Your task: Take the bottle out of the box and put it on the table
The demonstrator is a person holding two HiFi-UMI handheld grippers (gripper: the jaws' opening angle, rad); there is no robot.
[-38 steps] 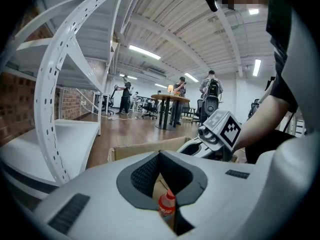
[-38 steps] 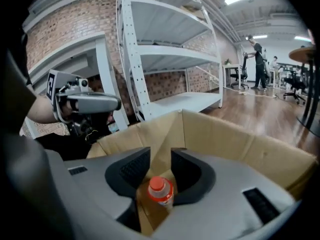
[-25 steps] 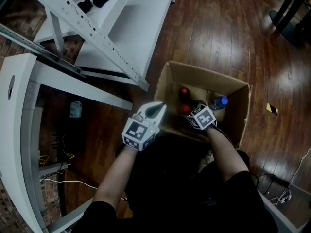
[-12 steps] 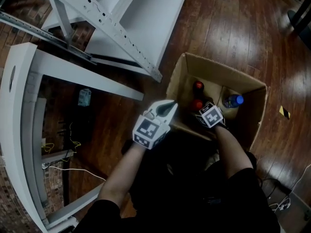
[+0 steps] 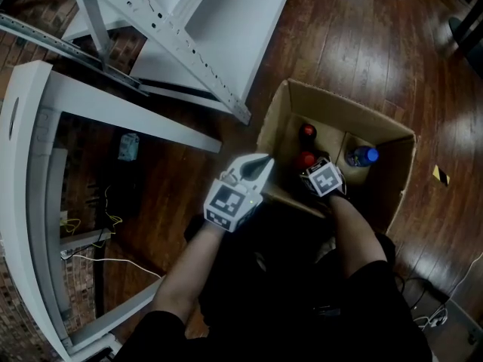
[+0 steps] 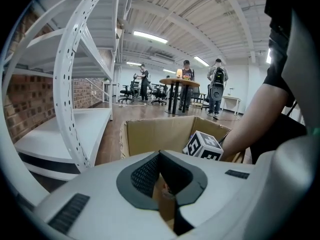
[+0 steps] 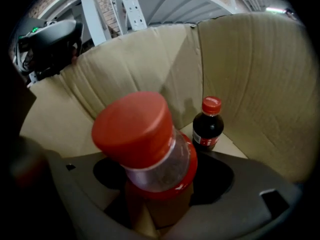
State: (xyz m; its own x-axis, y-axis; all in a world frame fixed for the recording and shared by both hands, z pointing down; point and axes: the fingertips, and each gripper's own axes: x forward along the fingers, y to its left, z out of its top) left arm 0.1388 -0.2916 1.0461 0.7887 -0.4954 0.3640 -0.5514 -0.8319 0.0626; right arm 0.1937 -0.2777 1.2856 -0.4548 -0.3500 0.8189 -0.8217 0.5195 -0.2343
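Red-capped bottle (image 7: 140,139) is sitting inside the cardboard box (image 5: 341,112), off the edge of the white table (image 5: 128,115), right gripper (image 7: 159,196) clamping its neck — I'd be lifting straight up, clearing the wall; left gripper (image 5: 255,167) is hanging closed, empty.

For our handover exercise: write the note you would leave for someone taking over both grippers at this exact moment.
Left gripper: shut, empty, just outside the near wall of the box.
Right gripper: inside the box, shut on the neck of the red-capped bottle, which leans.
Also in the box: a cola bottle and a blue-capped bottle, both upright.
Done: bottle gripped.
Left: lift it out and set it down outside the box.
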